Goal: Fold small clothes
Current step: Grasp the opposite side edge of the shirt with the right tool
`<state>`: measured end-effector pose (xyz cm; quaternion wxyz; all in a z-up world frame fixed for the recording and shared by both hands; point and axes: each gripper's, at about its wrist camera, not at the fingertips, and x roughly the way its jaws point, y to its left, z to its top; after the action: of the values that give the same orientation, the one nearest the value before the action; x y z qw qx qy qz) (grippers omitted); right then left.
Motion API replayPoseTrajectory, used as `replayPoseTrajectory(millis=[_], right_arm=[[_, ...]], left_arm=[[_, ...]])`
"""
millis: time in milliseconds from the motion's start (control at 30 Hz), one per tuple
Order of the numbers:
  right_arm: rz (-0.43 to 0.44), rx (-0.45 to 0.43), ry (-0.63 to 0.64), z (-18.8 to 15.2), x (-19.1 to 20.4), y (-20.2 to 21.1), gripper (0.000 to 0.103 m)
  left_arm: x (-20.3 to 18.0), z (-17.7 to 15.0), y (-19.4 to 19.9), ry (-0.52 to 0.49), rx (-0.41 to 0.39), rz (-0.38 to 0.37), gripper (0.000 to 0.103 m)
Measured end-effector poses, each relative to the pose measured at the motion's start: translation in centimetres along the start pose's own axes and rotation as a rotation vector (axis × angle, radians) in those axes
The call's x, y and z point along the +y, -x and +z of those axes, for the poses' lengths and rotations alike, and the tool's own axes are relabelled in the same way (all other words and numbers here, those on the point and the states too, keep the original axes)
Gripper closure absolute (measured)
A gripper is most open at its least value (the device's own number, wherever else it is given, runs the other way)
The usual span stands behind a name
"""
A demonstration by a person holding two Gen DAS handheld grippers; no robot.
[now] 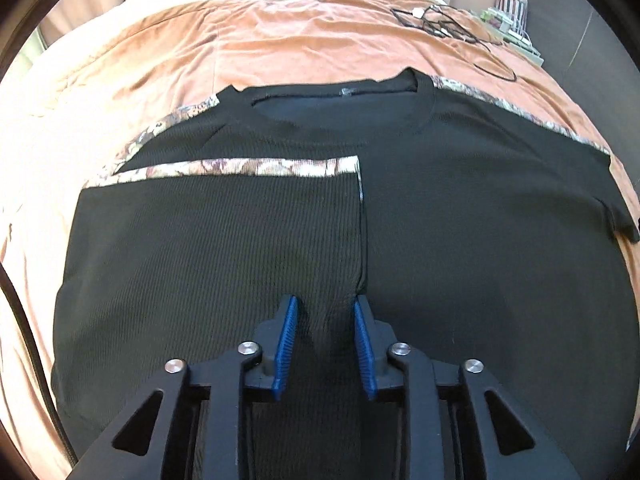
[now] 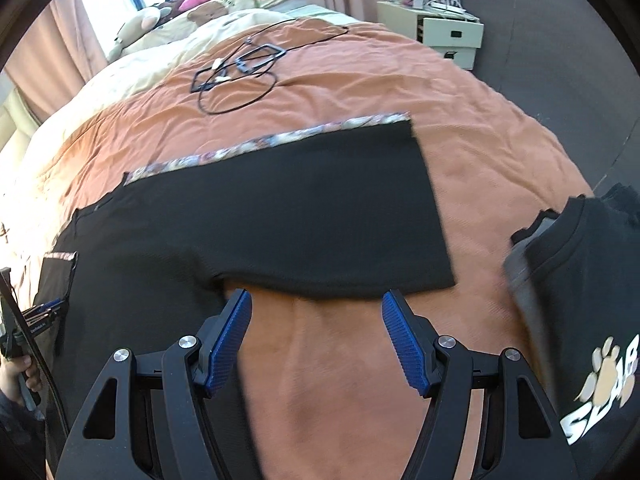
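A black ribbed shirt (image 1: 460,220) with floral trim (image 1: 240,168) lies flat on the orange bedspread (image 1: 300,40), collar away from me. Its left sleeve (image 1: 220,240) is folded over onto the body. My left gripper (image 1: 326,304) hovers low over that folded layer, by its inner edge. Its blue pads stand a narrow gap apart and I see no cloth pinched. In the right wrist view the other sleeve (image 2: 320,208) is spread out to the right. My right gripper (image 2: 316,298) is wide open at the sleeve's near edge, over bare bedspread (image 2: 340,380), holding nothing.
Black cables (image 2: 236,76) lie on the bed beyond the shirt. A second black garment with a paw print (image 2: 592,320) sits at the right. A white bedside unit (image 2: 448,32) and plush toys (image 2: 160,16) are at the back. A hand (image 2: 16,376) shows at the left edge.
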<state>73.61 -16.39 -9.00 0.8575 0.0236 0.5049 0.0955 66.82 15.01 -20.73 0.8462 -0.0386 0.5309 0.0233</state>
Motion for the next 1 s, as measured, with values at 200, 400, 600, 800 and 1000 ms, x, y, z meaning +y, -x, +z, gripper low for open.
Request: replayPoseTrajectory(millis=[200,400,600,800,1000], right_arm=[[-0.027,-0.003,-0.028,2.1,-1.8,-1.1,0.037],[-0.008,0.059,-0.101,4.7,-4.3,-4.4,0.037],[-0.048,0.082,-0.115,7.0,-5.9,-7.7,0.037],[-0.074,0.096,-0.103,8.2,-6.3,-10.9,0.051],[-0.127,0.097,-0.066,8.9,-6.3,-12.9,0.094]], left_arm=[[0.0,0.8,-0.4,0.017,-0.001,0.009,0.083],[-0.6,0.9,0.1,0.020,0.010,-0.014,0.081],[-0.8,-0.4,1.9,0.019,0.012,-0.071,0.078],[-0.5,-2.0,3.8,0.021,0.005,-0.099,0.078],[-0.5,-2.9,5.2,0.027,-0.007,-0.117,0.078]])
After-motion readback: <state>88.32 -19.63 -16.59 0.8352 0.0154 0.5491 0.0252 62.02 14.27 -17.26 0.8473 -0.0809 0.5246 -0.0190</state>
